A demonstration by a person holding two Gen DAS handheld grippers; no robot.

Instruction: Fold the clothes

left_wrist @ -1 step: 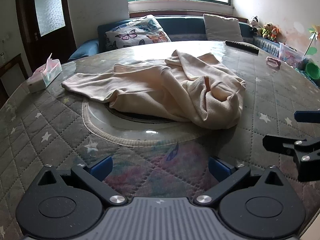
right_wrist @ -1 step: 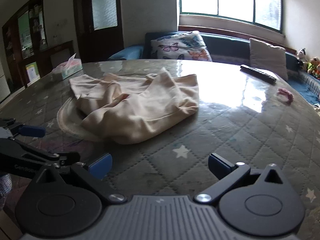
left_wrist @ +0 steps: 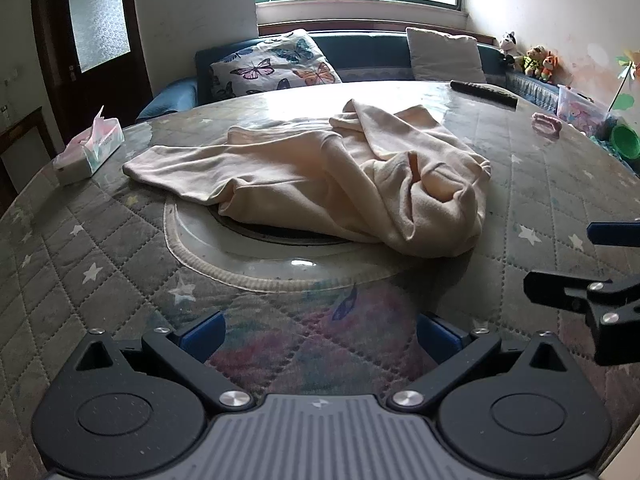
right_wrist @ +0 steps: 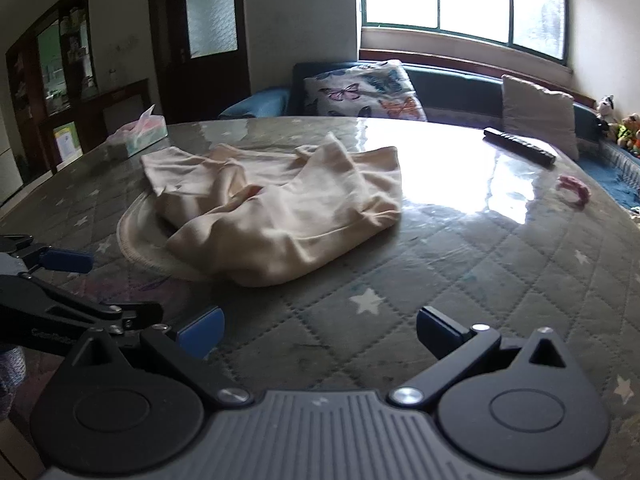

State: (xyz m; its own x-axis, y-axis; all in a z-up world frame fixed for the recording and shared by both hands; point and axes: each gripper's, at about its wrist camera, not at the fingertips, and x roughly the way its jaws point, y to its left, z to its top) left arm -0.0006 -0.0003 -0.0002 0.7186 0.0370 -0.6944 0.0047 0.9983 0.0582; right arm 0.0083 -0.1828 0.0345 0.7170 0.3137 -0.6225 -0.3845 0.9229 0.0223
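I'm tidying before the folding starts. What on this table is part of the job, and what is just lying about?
Part of the job:
- cream garment, crumpled
- left gripper, open
- right gripper, open

Lying about:
- tissue box
- remote control
- pink hair clip

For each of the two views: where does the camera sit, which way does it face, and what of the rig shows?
Left wrist: on the left tongs, facing across the table at the cream garment; the right tongs enter at right.
Right wrist: on the right tongs, facing the garment's other side; the left tongs enter at left.
Shared: garment, tissue box, remote, butterfly pillow.
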